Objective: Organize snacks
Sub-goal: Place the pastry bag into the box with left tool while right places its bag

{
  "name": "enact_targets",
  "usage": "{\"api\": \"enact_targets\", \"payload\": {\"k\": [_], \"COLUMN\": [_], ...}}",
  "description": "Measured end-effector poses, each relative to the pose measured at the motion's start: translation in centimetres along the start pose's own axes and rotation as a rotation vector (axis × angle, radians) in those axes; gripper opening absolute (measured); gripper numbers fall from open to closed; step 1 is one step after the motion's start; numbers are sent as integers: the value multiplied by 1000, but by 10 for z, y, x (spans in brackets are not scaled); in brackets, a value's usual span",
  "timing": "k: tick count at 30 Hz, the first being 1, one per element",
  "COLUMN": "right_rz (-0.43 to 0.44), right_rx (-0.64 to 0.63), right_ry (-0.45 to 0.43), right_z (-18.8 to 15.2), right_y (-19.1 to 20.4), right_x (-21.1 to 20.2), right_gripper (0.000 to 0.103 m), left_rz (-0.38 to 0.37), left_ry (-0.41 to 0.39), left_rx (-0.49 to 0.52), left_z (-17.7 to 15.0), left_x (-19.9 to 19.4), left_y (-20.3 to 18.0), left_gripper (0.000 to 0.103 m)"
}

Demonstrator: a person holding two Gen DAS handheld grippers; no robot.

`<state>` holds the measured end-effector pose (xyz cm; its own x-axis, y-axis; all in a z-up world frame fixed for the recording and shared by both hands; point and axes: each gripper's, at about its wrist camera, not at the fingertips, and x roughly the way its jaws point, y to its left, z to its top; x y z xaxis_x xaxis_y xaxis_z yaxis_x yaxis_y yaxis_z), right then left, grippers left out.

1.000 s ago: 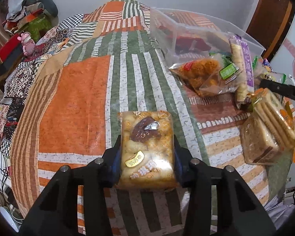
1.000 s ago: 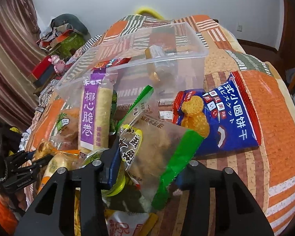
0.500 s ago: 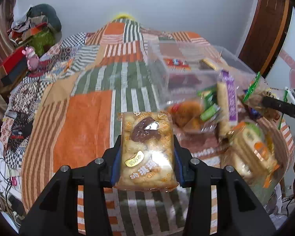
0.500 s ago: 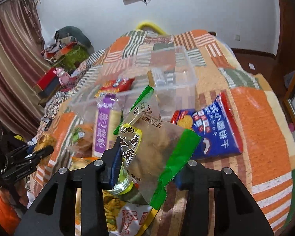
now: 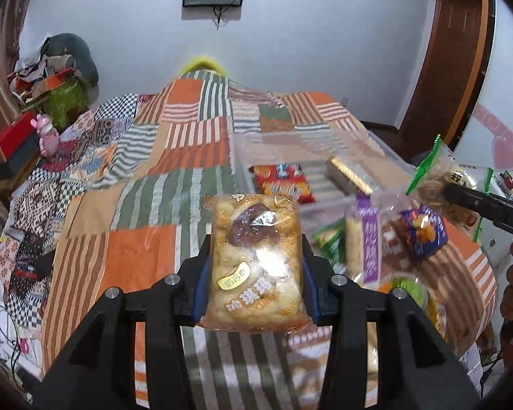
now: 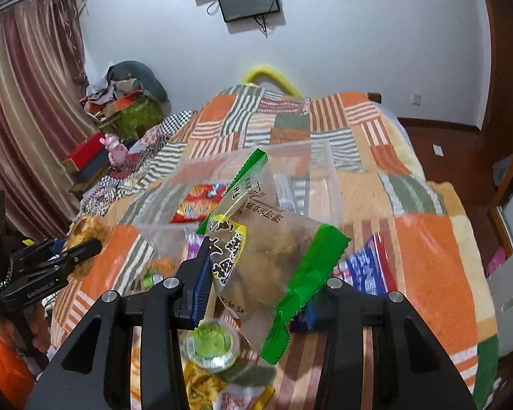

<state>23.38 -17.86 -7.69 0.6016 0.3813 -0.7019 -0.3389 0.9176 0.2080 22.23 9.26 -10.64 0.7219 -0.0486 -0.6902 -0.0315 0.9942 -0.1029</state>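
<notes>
As both packets hang lifted over the patchwork quilt (image 5: 143,259), the left gripper (image 5: 256,266) clamps a pastry packet (image 5: 256,259) and the right gripper (image 6: 256,273) a green-edged snack bag (image 6: 273,253), each apparently due for release into the clear plastic bin (image 6: 321,171) beyond.

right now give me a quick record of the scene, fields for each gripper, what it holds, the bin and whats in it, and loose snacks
left gripper: shut on the pastry pack, held above the quilt
right gripper: shut on the green-edged clear snack bag, lifted
bin: clear plastic bin on the quilt, beyond both grippers
bin contents: red snack packet; other contents too blurred to name
loose snacks: blue cracker bag, purple egg-roll pack, green-lidded cup
</notes>
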Motion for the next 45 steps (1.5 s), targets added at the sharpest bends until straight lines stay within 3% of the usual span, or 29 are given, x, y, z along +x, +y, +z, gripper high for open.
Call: {"api": "enact_targets", "payload": {"k": [11, 18, 35, 45], "right_rz": [4, -4, -34, -25], "right_rx": [-46, -86, -175, -167], "right_ry": [-28, -10, 84, 107], "right_z": [32, 40, 45, 44], "right_y": [11, 19, 25, 22], "right_x": [30, 58, 105, 102], "right_gripper": [39, 39, 40, 45], "left_rz": [-18, -38, -62, -55], "left_ry": [-37, -19, 69, 38], "left_rx": [18, 42, 37, 43], "left_z": [41, 59, 68, 70], "left_x": [28, 58, 121, 110], "left_y": [-12, -21, -24, -27], "left_gripper": [44, 44, 44, 45]}}
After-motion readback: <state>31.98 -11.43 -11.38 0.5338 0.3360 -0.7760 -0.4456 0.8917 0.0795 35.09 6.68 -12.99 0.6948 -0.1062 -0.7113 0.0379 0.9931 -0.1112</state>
